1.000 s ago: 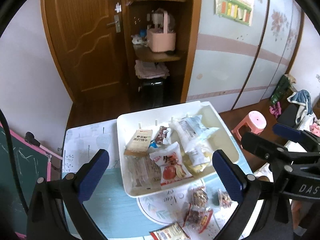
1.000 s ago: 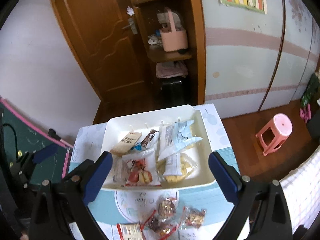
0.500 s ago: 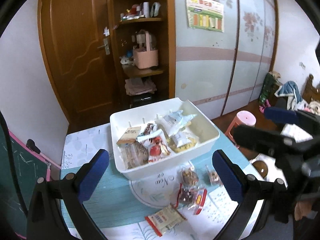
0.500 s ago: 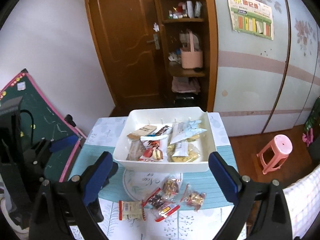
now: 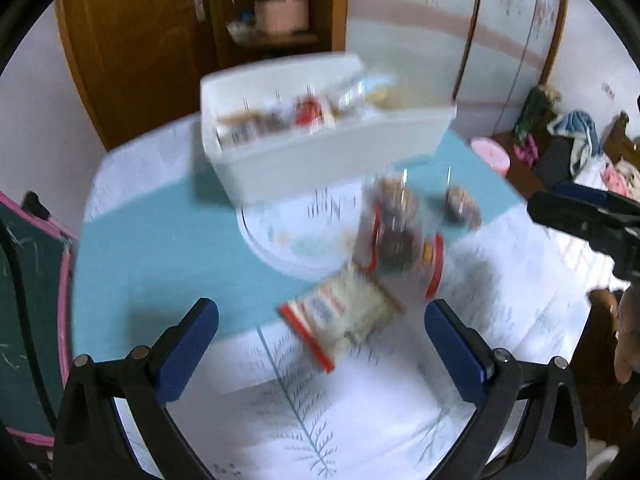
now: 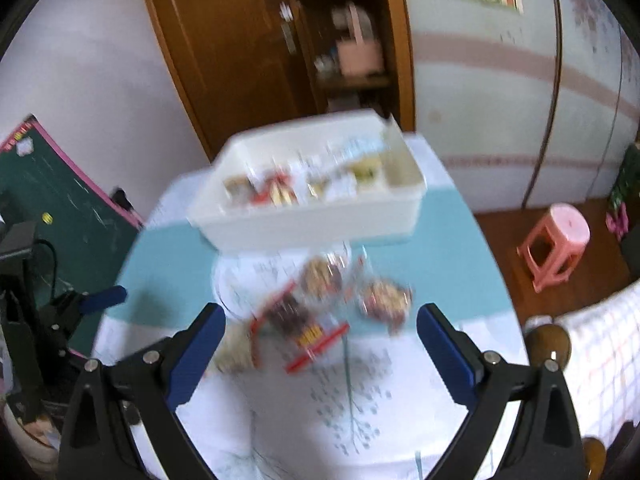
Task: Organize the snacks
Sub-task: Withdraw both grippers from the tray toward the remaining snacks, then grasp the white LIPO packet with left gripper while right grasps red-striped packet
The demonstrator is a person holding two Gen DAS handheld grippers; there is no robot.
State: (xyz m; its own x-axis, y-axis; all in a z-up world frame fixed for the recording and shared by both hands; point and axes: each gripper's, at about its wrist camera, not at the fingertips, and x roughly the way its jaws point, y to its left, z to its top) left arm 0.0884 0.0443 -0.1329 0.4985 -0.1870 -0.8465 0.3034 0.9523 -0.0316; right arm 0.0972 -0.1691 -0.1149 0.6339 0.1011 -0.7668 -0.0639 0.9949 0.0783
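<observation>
Descent since half a second ago: both my grippers have dropped from above the white bin [image 5: 328, 152] toward the loose packets on the table [image 5: 160, 240], and the frames are motion-blurred. I judge the next pick is beginning. Left gripper [image 5: 320, 344] wide open, empty, the flat red-edged packet [image 5: 340, 316] just ahead between its fingers. Right gripper [image 6: 320, 350] equally wide, empty, facing the dark red-trimmed packet [image 6: 298, 324].

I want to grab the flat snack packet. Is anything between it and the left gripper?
Nothing visible blocks it. The flat snack packet lies on bare tablecloth just ahead of the open left hand-held gripper.
</observation>
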